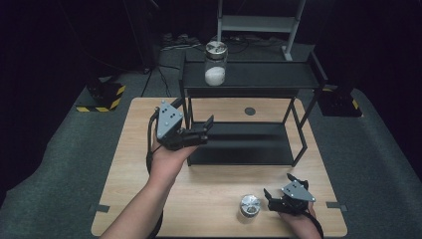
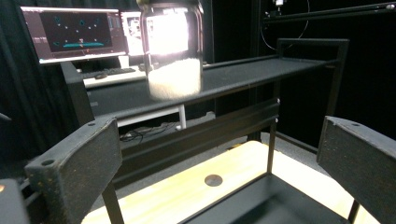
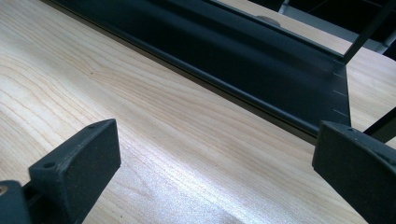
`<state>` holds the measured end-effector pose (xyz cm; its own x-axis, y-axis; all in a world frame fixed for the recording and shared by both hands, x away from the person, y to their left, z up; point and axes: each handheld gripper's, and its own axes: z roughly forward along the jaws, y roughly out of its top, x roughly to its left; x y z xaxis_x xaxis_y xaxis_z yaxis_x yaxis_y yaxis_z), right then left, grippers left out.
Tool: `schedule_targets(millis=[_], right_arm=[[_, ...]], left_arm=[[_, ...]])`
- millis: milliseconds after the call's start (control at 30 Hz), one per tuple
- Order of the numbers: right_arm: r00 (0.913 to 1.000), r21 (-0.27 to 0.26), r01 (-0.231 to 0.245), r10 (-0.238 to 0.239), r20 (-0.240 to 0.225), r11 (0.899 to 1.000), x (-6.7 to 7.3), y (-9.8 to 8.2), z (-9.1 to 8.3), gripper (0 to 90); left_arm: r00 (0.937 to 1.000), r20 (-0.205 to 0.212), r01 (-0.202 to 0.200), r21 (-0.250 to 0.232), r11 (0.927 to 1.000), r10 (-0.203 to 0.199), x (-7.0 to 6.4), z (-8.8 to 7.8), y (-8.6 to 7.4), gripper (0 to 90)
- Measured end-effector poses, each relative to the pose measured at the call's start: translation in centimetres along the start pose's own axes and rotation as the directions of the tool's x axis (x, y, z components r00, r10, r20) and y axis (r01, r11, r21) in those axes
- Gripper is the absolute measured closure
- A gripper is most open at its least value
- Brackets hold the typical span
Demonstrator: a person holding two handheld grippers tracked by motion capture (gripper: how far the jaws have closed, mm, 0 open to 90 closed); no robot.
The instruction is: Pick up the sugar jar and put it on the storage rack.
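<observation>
A glass jar [image 1: 215, 62] with white powder in its bottom stands on the top tier of a black two-tier shelf [image 1: 268, 74]. My left gripper [image 1: 205, 131] hovers open at the shelf's front left corner, pointing toward it and holding nothing. In the left gripper view the jar [image 2: 173, 51] rises above and beyond the wide-open left gripper [image 2: 219, 172]. A small jar with a shiny metal lid [image 1: 249, 205] sits on the wooden table [image 1: 214, 184] near the front edge. My right gripper [image 1: 279, 187] is open just to its right. In the right gripper view, the right gripper [image 3: 215, 172] holds nothing over bare wood.
The shelf's lower tier [image 1: 244, 144] rests on the table [image 3: 140, 107], with its front edge [image 3: 224, 51] ahead of my right gripper. A round grommet [image 1: 250, 111] lies in the table behind the shelf. A lit monitor [image 2: 74, 32] stands far off.
</observation>
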<state>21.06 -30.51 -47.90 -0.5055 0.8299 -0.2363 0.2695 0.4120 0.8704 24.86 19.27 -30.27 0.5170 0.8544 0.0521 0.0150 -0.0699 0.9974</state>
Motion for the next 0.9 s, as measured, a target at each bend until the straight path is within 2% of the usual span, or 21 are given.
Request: schedule_targets(millis=[233,433,567,900], right_arm=[[1.0000,0.000,0.000,0.000,0.000,1.000,0.0,0.0,0.0,0.0],[1.0000,0.000,0.002,-0.002,0.000,1.000,0.0,0.0,0.0,0.0],[1.0000,0.000,0.003,-0.003,0.001,1.000,0.0,0.0,0.0,0.0],[1.0000,0.001,0.004,-0.004,0.001,1.000,0.1,0.0,0.0,0.0]], left_arm=[[1.0000,-0.002,-0.002,0.015,0.9999,0.002,-0.2,-0.5,-1.7,0.4],[1.0000,0.007,0.005,0.047,0.9989,-0.005,-0.3,-1.2,-4.1,0.4],[0.9999,0.012,0.002,0.058,0.9983,-0.003,-0.4,-1.4,-5.1,0.4],[0.9990,0.030,0.031,0.118,0.9925,-0.035,-0.3,-1.9,-8.2,0.4]])
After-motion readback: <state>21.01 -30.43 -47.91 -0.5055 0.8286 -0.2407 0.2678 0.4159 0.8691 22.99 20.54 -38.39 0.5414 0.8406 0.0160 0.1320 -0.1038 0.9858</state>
